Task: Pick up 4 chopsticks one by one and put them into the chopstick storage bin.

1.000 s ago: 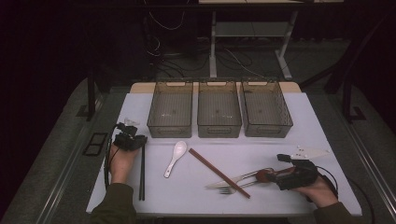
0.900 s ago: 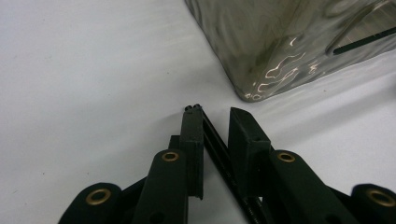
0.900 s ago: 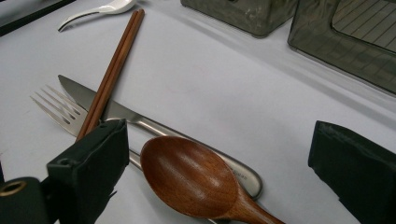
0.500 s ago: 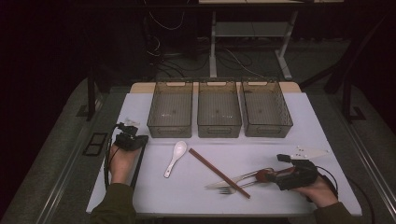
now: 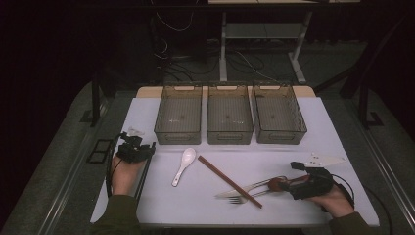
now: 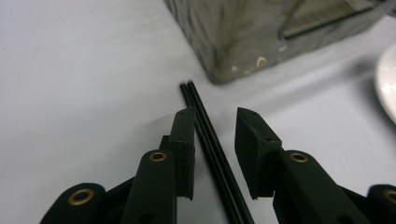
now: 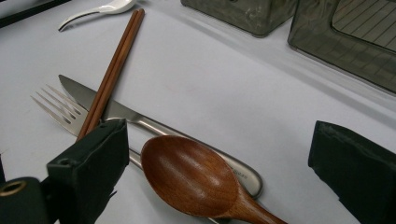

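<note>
- Left gripper (image 6: 212, 140) low over the table w/ black chopsticks (image 6: 210, 140) lying between its jaws; jaws just been widening, pads apart, not clamping.
- Chopsticks lie at table's left edge, near left bin (image 5: 178, 113).
- Right gripper (image 7: 219, 158) spread wide around a wooden spoon (image 7: 191, 177) resting on a knife (image 7: 140, 122), beside a fork (image 7: 56, 109).

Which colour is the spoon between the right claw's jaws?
Brown wood; the spoon shows best in the right gripper view.

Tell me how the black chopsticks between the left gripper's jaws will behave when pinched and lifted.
The black chopsticks look thin, smooth and rigid, so probably stiff and light. As two loose sticks lying side by side, they may slip or split apart in the left gripper, whose jaws have just been opening around them.
</note>
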`<state>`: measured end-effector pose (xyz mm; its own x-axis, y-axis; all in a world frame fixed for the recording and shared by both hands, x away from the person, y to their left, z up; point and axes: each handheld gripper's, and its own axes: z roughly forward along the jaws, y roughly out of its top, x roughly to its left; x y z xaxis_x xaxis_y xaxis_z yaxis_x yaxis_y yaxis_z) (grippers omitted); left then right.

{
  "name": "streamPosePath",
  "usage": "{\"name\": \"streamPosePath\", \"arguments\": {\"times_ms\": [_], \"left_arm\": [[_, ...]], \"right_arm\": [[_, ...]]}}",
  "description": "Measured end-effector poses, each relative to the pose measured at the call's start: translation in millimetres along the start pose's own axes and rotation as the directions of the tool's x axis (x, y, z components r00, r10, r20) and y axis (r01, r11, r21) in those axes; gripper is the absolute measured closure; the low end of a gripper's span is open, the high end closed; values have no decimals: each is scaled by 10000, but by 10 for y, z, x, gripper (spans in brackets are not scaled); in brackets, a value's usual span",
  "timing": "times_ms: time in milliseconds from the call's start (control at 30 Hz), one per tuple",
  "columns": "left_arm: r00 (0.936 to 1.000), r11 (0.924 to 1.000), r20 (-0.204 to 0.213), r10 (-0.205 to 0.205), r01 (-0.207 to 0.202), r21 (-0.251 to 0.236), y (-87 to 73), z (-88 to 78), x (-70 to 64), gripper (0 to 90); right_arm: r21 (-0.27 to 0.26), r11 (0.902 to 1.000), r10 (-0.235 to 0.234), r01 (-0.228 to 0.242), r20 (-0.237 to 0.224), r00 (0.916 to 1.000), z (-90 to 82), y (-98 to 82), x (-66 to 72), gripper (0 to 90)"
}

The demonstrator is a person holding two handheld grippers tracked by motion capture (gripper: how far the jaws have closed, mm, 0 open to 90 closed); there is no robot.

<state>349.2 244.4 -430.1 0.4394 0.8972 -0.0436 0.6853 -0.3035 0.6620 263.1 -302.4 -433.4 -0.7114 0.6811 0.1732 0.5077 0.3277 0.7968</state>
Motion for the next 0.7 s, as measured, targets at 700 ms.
{"name": "streamPosePath", "arguments": {"times_ms": [700], "left_arm": [[9998, 9998, 211, 65, -68, 165, -400, -233, -184, 676]], "right_arm": [[22, 10000, 12, -12, 32, 10000, 0, -2, 7, 50]]}}
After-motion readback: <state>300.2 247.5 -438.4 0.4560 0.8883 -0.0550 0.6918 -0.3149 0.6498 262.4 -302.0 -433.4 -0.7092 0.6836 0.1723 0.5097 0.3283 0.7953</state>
